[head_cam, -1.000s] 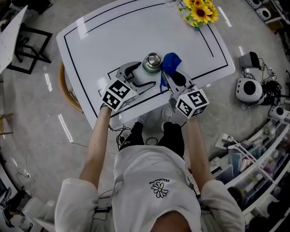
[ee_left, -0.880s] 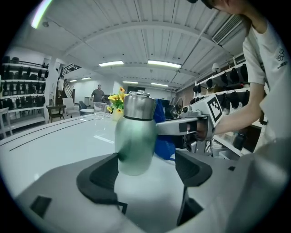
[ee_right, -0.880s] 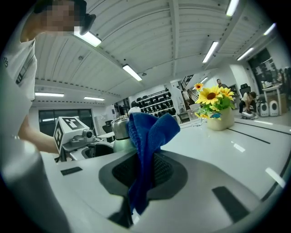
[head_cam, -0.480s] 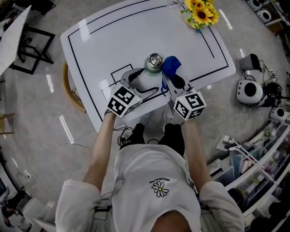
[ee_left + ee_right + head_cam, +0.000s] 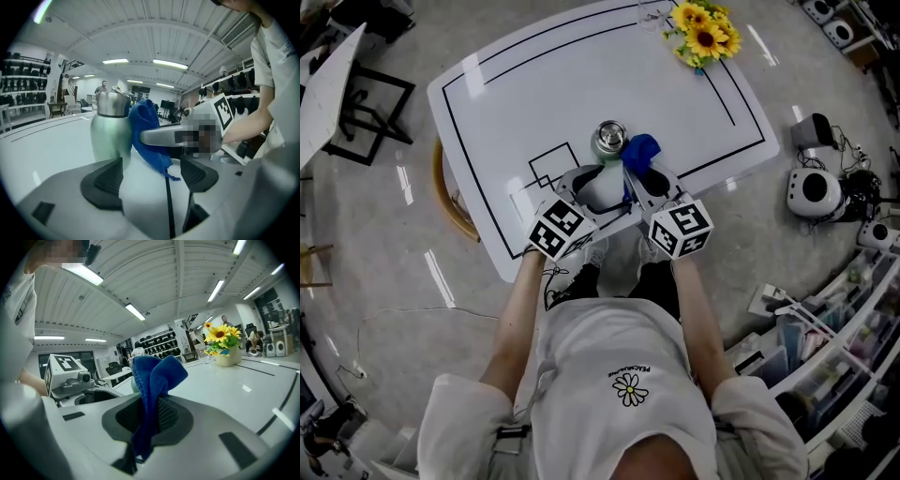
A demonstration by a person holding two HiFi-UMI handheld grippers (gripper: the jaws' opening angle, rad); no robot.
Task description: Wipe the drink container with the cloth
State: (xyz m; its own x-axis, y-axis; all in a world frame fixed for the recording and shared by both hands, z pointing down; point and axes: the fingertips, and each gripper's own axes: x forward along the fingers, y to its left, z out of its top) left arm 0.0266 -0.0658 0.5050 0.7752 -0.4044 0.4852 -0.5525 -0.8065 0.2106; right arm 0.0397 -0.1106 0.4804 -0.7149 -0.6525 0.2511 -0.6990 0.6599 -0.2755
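I am looking down on a white tabletop point(image 5: 581, 84) that is carrying a black outline near its edge and a small black square toward its near side. Both grippers are reaching over the near edge.

The left gripper point(image 5: 598, 187) is sitting low over the tabletop with its jaws spread wide. In the left gripper view point(image 5: 151, 178) only bare white surface and a hanging corner of cloth are showing between its dark pads.

The right gripper point(image 5: 639, 178) is clamping a blue cloth point(image 5: 639, 152). In the right gripper view point(image 5: 147, 418) the fabric is running down between the closed ribbed pads and bunching up above them.

The drink container point(image 5: 605, 155) is standing upright at the near middle of the tabletop, just right of the black square and just beyond the left gripper's left pad. It is showing a matte, pale green body point(image 5: 110, 126) that is narrowing at the shoulder into a brushed metal neck and cap.

The cloth point(image 5: 147, 131) is pressing against the container's right side, folded thick and trailing a loose thread. A bunch of sunflowers point(image 5: 703, 37) is standing at the far right corner.
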